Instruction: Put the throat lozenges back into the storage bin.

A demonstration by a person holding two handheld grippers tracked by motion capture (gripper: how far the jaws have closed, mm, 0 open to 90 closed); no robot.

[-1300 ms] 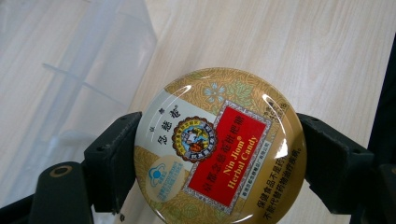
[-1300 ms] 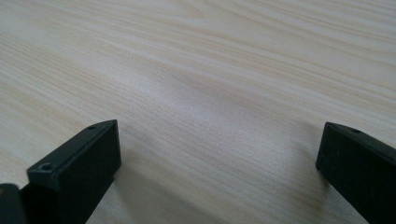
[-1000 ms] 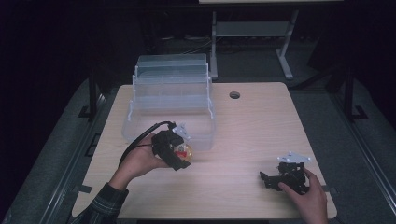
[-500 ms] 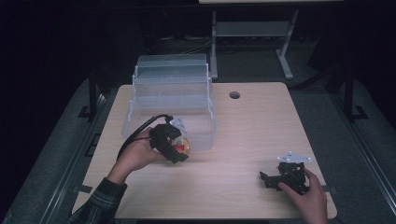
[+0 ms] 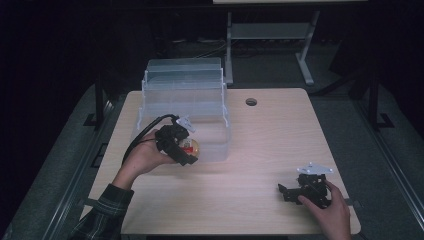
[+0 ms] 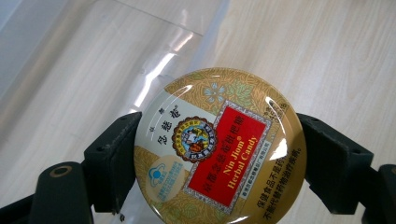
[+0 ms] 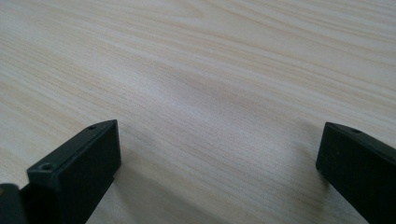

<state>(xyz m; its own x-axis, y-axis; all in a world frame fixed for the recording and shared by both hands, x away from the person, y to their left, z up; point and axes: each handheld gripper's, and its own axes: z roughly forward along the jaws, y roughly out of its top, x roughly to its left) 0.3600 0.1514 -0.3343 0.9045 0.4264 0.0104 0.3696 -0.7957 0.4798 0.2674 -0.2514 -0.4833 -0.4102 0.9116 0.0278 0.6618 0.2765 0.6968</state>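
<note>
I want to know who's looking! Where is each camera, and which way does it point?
High view: above the person's side, looking forward and down on the table; both forearms, left gripper, right gripper.
Left gripper view: on the left gripper, along its jaws clamping the tin, box beyond.
Right gripper view: on the right gripper, jaws apart over bare table.
High and left gripper views share the tin and box.

Surface (image 5: 260,145): light wood-grain top, rounded corners, w/ round cable hole (image 5: 251,102) near far edge. On it: clear plastic tiered box (image 5: 185,95), far-left area; right gripper (image 5: 292,192), resting near-right, fingers spread apart.
</note>
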